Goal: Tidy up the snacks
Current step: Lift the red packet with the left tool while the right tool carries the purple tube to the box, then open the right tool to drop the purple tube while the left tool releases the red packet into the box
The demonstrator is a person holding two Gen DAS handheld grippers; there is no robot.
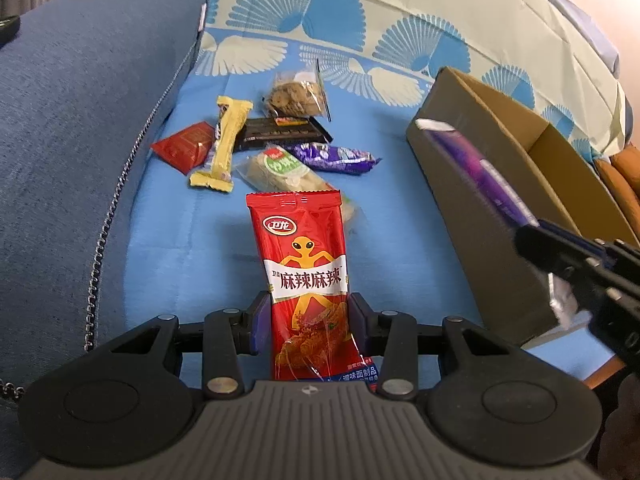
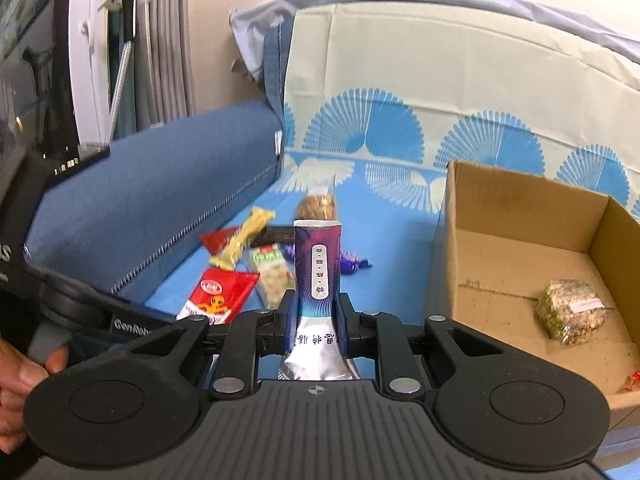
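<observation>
One grain bar (image 2: 570, 316), cardboard box (image 2: 520, 200)

Setting: home living room
Evidence: blue fabric sofa (image 2: 152, 184), fan-patterned cover (image 1: 400, 40), grey curtains (image 2: 168, 40) far left.

Red snack packet (image 1: 306, 280) held in the left gripper (image 1: 310, 320) reads 卫龙 in a white oval logo up top, 麻辣麻辣 in big red characters on its white band, and 调味面制品 in small print near the bottom edge. Purple-and-silver packet (image 2: 318, 276) in the right gripper (image 2: 314, 320) has a white vertical strip of small characters, too small to read. Left gripper body (image 2: 132, 324) shows "GenRob", cut off; green-topped packet (image 1: 280, 166) lettering illegible.
</observation>
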